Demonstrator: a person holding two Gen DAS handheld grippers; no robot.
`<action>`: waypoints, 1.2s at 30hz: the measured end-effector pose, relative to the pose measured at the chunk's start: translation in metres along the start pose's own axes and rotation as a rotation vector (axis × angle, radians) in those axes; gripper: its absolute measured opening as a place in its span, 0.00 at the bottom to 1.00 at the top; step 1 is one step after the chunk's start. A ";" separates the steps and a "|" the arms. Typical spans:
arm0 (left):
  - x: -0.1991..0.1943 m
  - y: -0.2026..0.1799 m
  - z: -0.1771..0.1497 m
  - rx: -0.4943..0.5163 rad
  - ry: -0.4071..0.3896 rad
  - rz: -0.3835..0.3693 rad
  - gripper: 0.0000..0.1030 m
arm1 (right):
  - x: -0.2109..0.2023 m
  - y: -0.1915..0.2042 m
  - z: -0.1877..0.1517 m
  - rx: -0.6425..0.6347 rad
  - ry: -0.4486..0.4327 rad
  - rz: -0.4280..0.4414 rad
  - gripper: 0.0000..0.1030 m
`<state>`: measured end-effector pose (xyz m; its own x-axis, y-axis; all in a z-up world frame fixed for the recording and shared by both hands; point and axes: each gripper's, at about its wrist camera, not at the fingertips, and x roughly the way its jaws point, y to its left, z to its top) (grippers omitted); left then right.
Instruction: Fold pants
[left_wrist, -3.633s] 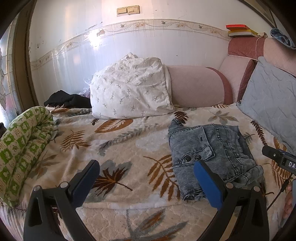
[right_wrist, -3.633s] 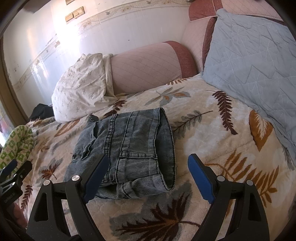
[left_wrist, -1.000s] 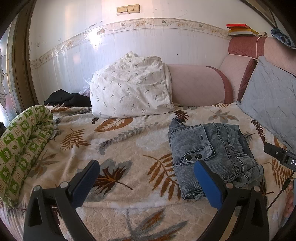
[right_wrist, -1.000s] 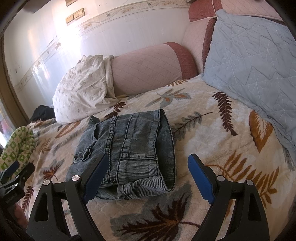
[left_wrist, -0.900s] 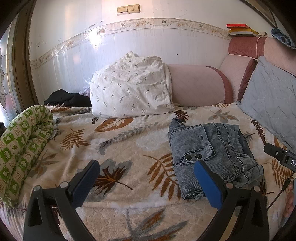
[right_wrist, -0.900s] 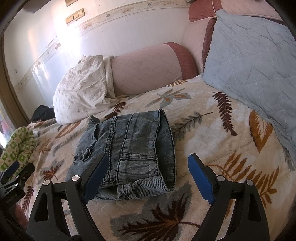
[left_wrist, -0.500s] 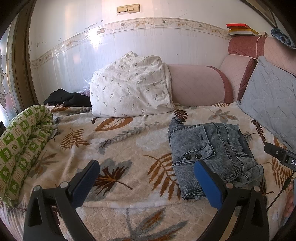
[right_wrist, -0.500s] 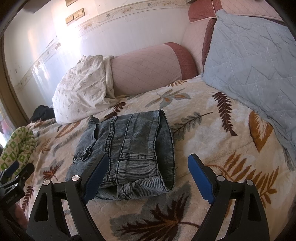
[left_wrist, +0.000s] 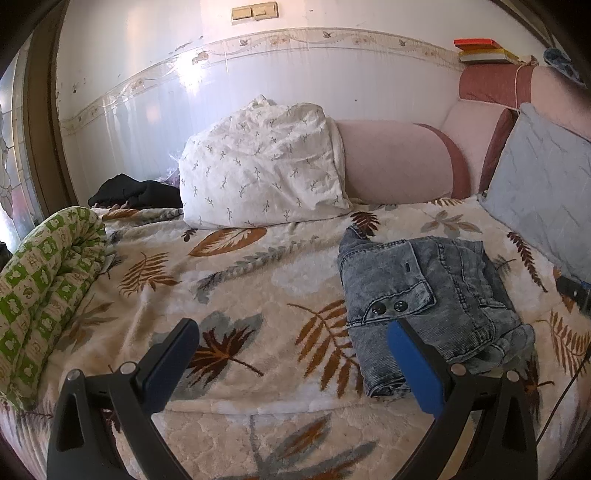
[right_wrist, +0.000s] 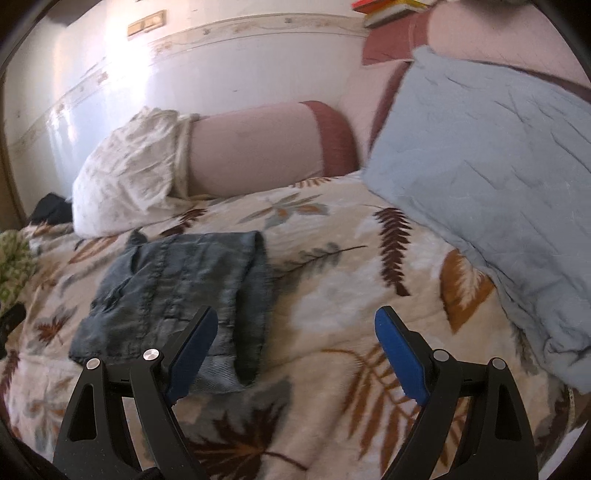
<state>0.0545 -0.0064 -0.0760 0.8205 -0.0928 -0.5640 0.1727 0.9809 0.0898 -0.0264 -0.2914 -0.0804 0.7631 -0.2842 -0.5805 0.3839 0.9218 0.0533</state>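
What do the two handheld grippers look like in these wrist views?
Both match. The left gripper and right gripper each have two matte black triangular fingers with cut-out windows, silver round screw heads near the top, and flat bright blue pads on the inner faces. No cables or markings show on them in their own views, and no hand or sleeve is visible.

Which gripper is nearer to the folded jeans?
Neither clearly. The left gripper has the folded jeans ahead to its right; the right gripper has them ahead-left. Both are open.
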 end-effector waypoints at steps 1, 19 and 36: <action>0.001 -0.001 -0.001 0.005 0.005 0.001 1.00 | 0.003 -0.005 0.002 0.030 0.006 0.007 0.85; 0.002 0.007 0.002 -0.020 0.020 -0.019 1.00 | 0.036 0.015 0.001 0.152 0.105 0.120 0.85; 0.002 0.004 0.002 -0.016 0.023 -0.015 1.00 | 0.036 0.015 -0.002 0.148 0.107 0.124 0.85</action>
<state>0.0580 -0.0029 -0.0753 0.8053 -0.1040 -0.5836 0.1758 0.9821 0.0677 0.0063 -0.2872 -0.1019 0.7526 -0.1344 -0.6446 0.3687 0.8971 0.2434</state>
